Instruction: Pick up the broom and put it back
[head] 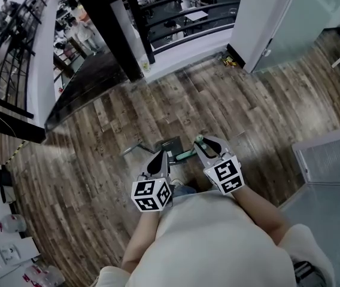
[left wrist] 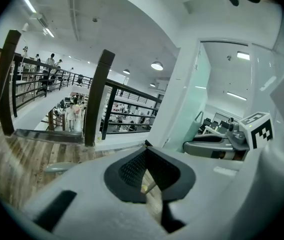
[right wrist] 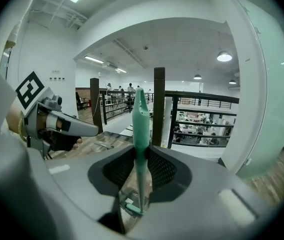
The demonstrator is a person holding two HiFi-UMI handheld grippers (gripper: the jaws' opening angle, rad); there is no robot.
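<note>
My right gripper (head: 201, 141) is shut on the broom's green handle (head: 185, 155), a little above the wooden floor in front of the person. In the right gripper view the handle (right wrist: 141, 129) stands upright between the pads (right wrist: 157, 166), its top rising above them. Its lower end meets a grey head piece (right wrist: 132, 204) below. That dark grey piece (head: 170, 145) hangs between the two grippers. My left gripper (head: 160, 155) is just left of it. Its tips (left wrist: 146, 151) meet with nothing gripped, and floor shows through the gap below them. A grey handle-like part (left wrist: 62, 167) pokes out to its left.
A black pillar (head: 107, 28) and a dark railing (head: 188, 17) border a drop to a lower floor ahead. A white wall with a glass door (head: 301, 17) stands ahead right. A white grille-fronted unit (head: 331, 154) is at the right, and a white table with bottles (head: 8, 244) at the lower left.
</note>
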